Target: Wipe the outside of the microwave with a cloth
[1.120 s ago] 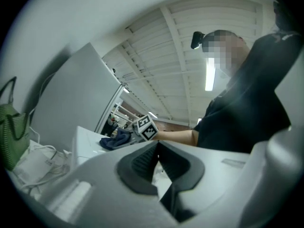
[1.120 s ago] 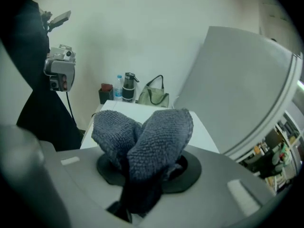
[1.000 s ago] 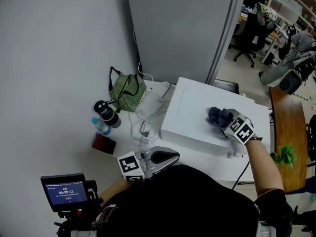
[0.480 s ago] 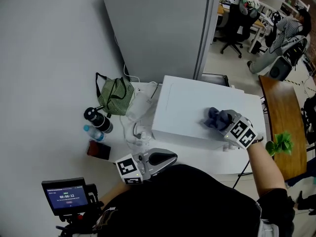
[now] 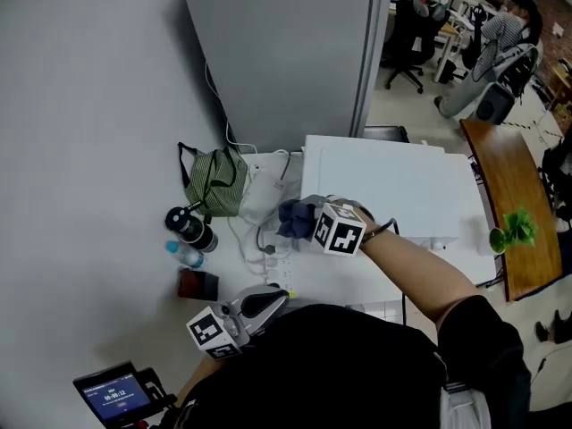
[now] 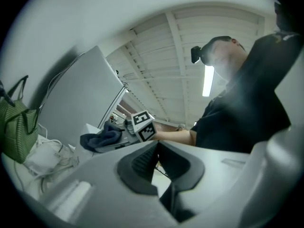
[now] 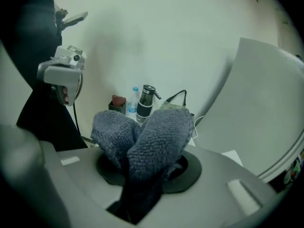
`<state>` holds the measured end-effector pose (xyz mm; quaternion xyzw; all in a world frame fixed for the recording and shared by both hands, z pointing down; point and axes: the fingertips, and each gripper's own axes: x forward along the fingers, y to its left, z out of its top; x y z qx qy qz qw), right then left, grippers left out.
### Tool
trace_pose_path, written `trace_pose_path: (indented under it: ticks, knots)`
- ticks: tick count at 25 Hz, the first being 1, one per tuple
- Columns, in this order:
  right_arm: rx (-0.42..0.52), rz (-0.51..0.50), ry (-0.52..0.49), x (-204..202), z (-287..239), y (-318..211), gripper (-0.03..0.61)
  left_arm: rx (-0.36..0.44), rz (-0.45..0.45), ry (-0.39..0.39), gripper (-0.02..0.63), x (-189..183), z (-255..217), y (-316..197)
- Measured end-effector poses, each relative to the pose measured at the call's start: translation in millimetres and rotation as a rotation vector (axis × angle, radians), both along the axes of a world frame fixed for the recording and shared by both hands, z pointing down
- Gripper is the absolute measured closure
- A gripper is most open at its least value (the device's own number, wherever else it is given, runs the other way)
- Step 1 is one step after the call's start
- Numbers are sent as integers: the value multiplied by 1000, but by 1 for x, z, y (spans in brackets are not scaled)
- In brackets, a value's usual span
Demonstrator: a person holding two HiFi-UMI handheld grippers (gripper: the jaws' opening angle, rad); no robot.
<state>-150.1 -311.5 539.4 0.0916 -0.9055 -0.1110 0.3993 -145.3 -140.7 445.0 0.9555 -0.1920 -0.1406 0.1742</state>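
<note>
Head view: a tall grey panel (image 5: 295, 52), smooth and flat, stands against the wall behind the white bench (image 5: 331, 280). The microwave (image 5: 402, 186) is a plain white box on that bench, right of centre. Left of it are a green striped fabric bag (image 5: 217, 181) with dark handles, contents not visible; a black lidded bottle (image 5: 189, 226); a clear water bottle (image 5: 183, 255) with a blue cap; and a small red box (image 5: 197, 284). White cables lie loose between bag and microwave.

The cloth (image 5: 295, 217) is dark blue-grey looped terry, bunched. Your right hand-held gripper (image 5: 308, 223) carries it at the microwave's left edge; contact with the side wall can't be confirmed. In the right gripper view the jaws are clamped on the cloth (image 7: 147, 137), which bulges up in two lobes.

Your left hand-held gripper (image 5: 279, 297) is low by your body, its jaws closed together with nothing between them.
</note>
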Motion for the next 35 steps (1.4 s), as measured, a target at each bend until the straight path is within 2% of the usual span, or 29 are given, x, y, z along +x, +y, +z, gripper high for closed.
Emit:
trace_pose_path:
  ticks: [4, 9, 12, 16, 17, 19, 22, 27, 31, 35]
  knots:
    - [-25, 105, -29, 60, -5, -5, 453, -21, 75, 14, 611, 3, 4, 0]
    - [-48, 252, 26, 198, 4, 8, 453, 32, 132, 4, 611, 49, -20, 6]
    - [-43, 335, 45, 292, 4, 21, 453, 42, 136, -5, 611, 92, -24, 12]
    - [-37, 394, 29, 416, 7, 48, 453, 7, 158, -50, 611, 187, -8, 44]
    - [-36, 402, 18, 436, 4, 52, 453, -10, 162, -65, 611, 202, 0, 50]
    - [-23, 409, 2, 448, -3, 52, 453, -42, 161, -79, 611, 211, 7, 52]
    - [80, 350, 18, 414, -7, 43, 453, -52, 126, -74, 611, 196, 14, 46]
    - [335, 48, 21, 257, -8, 72, 453, -34, 52, -67, 611, 161, 21, 59]
    - [563, -152, 152, 130, 9, 99, 451, -25, -19, -80, 611, 107, -2, 94]
    - [809, -219, 336, 23, 38, 76, 448, -28, -94, -82, 611, 16, 7, 115]
